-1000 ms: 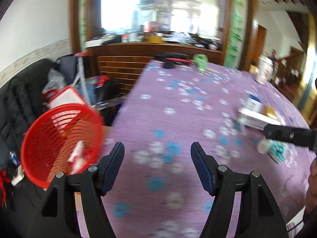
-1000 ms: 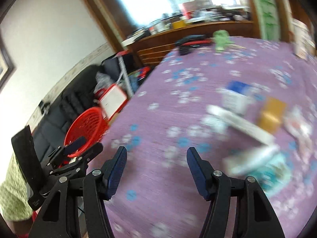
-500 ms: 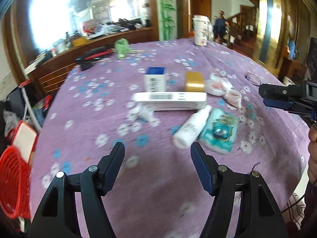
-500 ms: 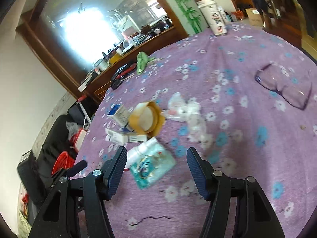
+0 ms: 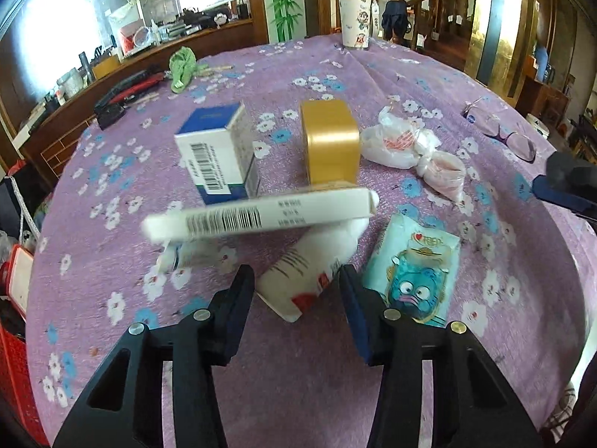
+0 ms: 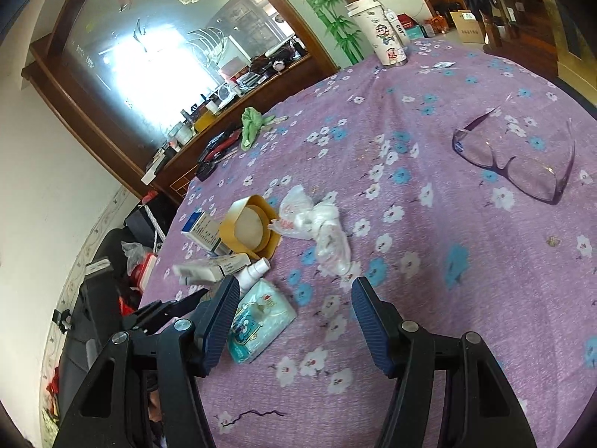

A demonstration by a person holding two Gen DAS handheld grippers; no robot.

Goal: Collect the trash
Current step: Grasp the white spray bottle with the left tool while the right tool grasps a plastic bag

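Observation:
A pile of trash lies on the purple flowered tablecloth. My left gripper is open, its fingers either side of a white bottle lying on its side. Behind it lie a long white box, a blue-and-white box, a gold tape roll, a crumpled plastic bag and a teal cartoon tissue pack. My right gripper is open and empty, above the cloth just short of the plastic bag, with the tissue pack by its left finger.
Purple glasses lie at the right. A white cartoon cup stands at the far edge. A green cloth and black-red tools lie at the back left. A red basket sits off the table's left edge.
My left gripper swung from the red basket over to the trash pile and closed in around the white bottle. My right gripper moved forward toward the plastic bag. Both stayed open.

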